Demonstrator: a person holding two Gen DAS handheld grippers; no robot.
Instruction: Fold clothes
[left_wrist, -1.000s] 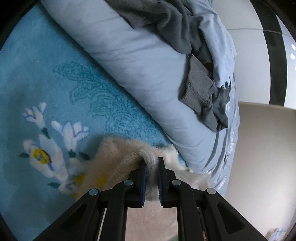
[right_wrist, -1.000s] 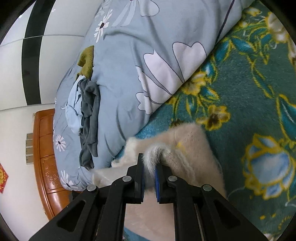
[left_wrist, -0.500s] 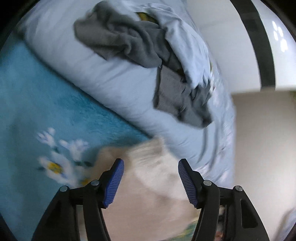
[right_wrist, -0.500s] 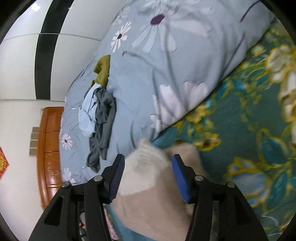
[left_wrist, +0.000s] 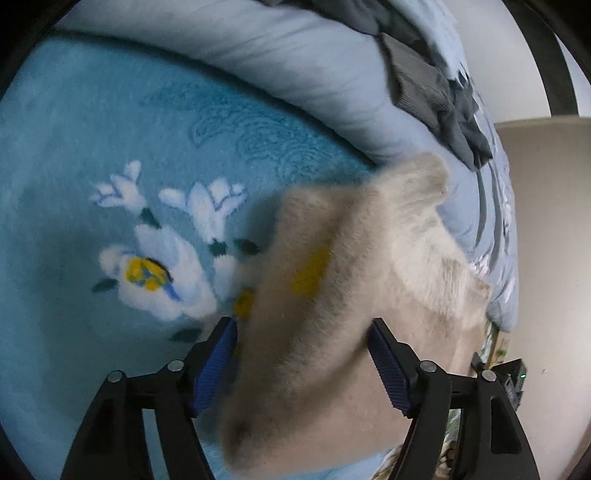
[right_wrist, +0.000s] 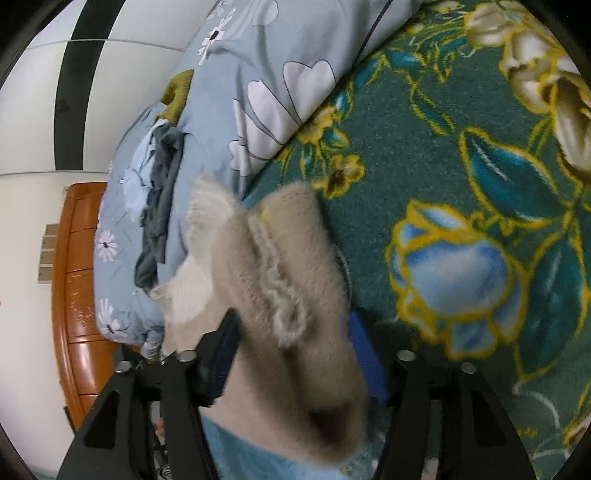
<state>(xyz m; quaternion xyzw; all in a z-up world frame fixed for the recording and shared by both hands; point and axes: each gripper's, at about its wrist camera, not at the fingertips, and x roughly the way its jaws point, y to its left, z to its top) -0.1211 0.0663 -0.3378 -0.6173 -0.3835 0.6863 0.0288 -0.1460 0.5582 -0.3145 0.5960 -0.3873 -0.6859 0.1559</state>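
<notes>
Blue floral blanket (left_wrist: 92, 129) — fuzzy cream sweater (left_wrist: 332, 314) released, left claw (left_wrist: 303, 354) and right claw (right_wrist: 295, 350) now apart.

One cream sweater (left_wrist: 332, 332), one duvet (right_wrist: 280, 74), two blankets (left_wrist: 110, 147), two tools (left_wrist: 303, 365)

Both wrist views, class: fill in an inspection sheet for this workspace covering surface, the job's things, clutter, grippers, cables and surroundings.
Surface: teal floral blanket on a bed.
Job's things: fluffy cream sweater lying folded on the blanket, against the duvet.
Clutter: rolled pale blue duvet with grey garment and a light blue one heaped on it.
Grippers: left gripper open; right gripper open; both straddle the sweater.
Cables: nothing seen.
Surroundings: wooden headboard, white wall.
</notes>
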